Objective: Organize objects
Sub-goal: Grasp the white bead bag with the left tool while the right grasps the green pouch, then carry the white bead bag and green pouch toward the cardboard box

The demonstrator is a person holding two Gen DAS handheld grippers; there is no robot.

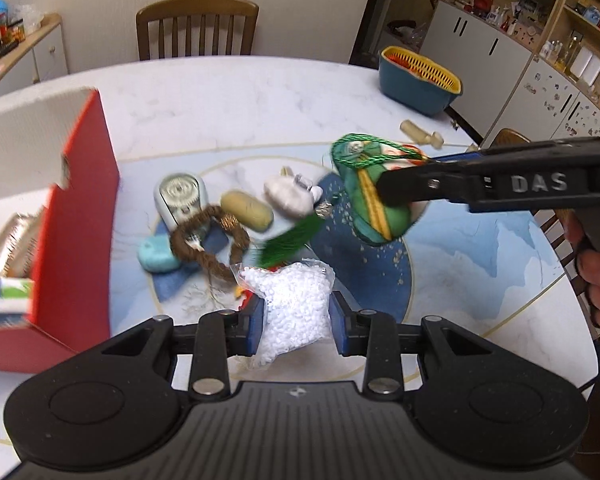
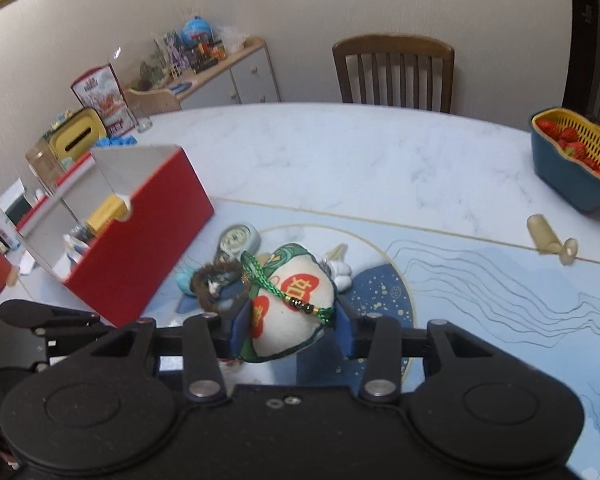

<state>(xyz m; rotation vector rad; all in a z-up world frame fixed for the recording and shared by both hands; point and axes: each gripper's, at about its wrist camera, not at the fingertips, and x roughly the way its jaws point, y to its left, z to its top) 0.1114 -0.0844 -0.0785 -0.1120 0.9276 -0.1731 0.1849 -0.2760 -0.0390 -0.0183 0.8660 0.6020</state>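
red box [image 2: 140, 232]: open top, on bench left side; yellow carton and other small packs inside, contents partly hidden
blue basket [image 2: 568, 172]: yellow strainer insert, strawberries in it; far right of bench
bench [image 2: 340, 152]: marble top, blue patterned mat nearer the tools
left tool [image 1: 298, 316]: clamped on bag of white beads [image 1: 292, 308], bag squeezed between both blue pads, raised just over the mat
right tool [image 2: 290, 320]: clamped on embroidered pouch [image 2: 292, 300], white side with red patches facing camera, green cord looped across it
pouch seen from left wrist [image 1: 376, 200]: held in air above the mat, green tassel [image 1: 288, 240] dangling below, blurred
pile on mat: round pale-green gadget [image 1: 180, 196], brown braided cord [image 1: 204, 240] lying over it, light blue block [image 1: 156, 256], tan oval piece [image 1: 246, 210], white fluffy item [image 1: 288, 194], all touching or just beside each other
position: pile sits between red box and held pouch, just beyond the bead bag
wooden pegs [image 2: 548, 240]: loose on bench near blue basket, well apart from pile
chair [image 2: 394, 74]: at far edge of bench
sideboard [image 2: 220, 76]: behind, cluttered with small items
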